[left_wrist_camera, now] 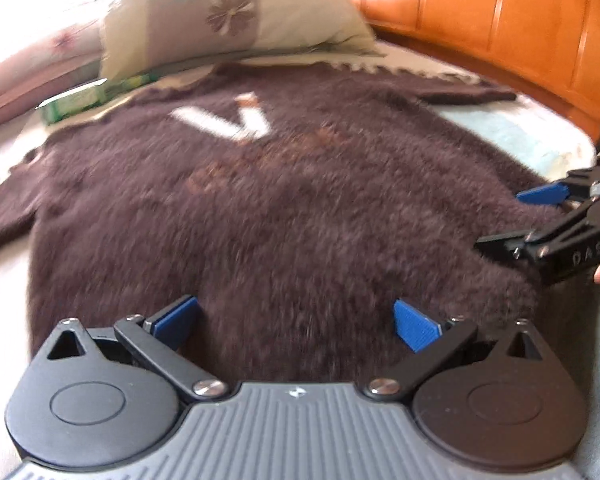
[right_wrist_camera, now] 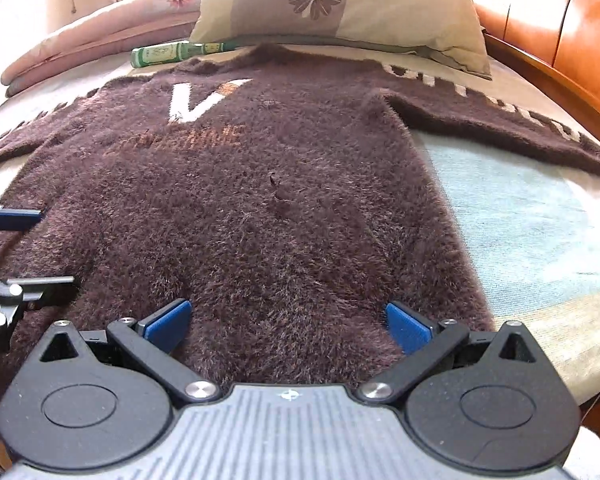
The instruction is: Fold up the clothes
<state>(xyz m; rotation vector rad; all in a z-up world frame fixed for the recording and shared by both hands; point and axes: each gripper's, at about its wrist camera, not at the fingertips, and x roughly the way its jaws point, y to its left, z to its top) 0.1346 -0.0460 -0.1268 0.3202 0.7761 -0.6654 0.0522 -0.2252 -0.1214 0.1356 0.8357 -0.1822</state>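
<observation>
1. Brown, fuzzy knit: sweater (right_wrist_camera: 260, 200) spread flat, face up, on the bed (right_wrist_camera: 520, 216); hem nearest, collar at the far end touching the pillow (right_wrist_camera: 340, 8). Long axis from near to far, straight ahead of both pairs of fingers.
2. At far left, a green tube (right_wrist_camera: 168, 54) just beside the far left shoulder, clear of the body panel.
3. Left sleeve (right_wrist_camera: 40, 124) stretched out to the left, along the far left edge of the bed.
4. Left gripper (left_wrist_camera: 296, 320) over the near left part of the hem, blue pads spread wide, nothing between them. Seen from the right wrist at the left border, just over the left side seam.
5. White "V" (right_wrist_camera: 198, 100) and orange lettering on the chest, far of centre, marking the front side up.
6. Right gripper (right_wrist_camera: 288, 322) over the near right part of the hem, pads likewise spread wide and empty, fabric lying directly below and ahead.
7. Right sleeve (right_wrist_camera: 500, 120) angled out to the far right over the pale blue sheet, white lettering along it.
8. Judged: both grippers about equally near the hem, each on its own side; sleeves well apart from the fingers, at the far end. Likely next grasp either the hem corners or the side edges, with a reach forward needed for the sleeves.
9. Orange wooden headboard (right_wrist_camera: 560, 40) at far right.
</observation>
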